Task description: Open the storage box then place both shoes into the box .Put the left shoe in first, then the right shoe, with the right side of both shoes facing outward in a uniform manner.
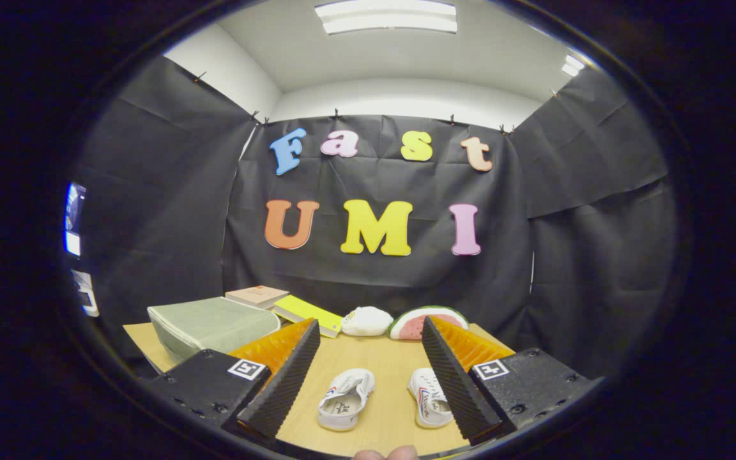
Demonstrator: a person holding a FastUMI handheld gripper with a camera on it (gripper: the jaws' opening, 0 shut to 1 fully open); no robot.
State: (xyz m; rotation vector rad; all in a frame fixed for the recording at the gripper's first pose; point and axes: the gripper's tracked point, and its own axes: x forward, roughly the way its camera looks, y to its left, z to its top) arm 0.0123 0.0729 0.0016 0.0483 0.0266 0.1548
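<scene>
Gripper [368,370] spread wide over the bench [381,358], both shoes [345,399] [427,397] lying between its fingers, closed box [211,324] beyond the left finger.

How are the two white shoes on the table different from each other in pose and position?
The left shoe lies in the open gap between the gripper fingers, its whole upper visible; the right shoe sits partly behind one finger. The left shoe's toe tilts one way, the right shoe's toe tilts the other. Both are white, on the wooden table, untouched; the gripper is open.
</scene>
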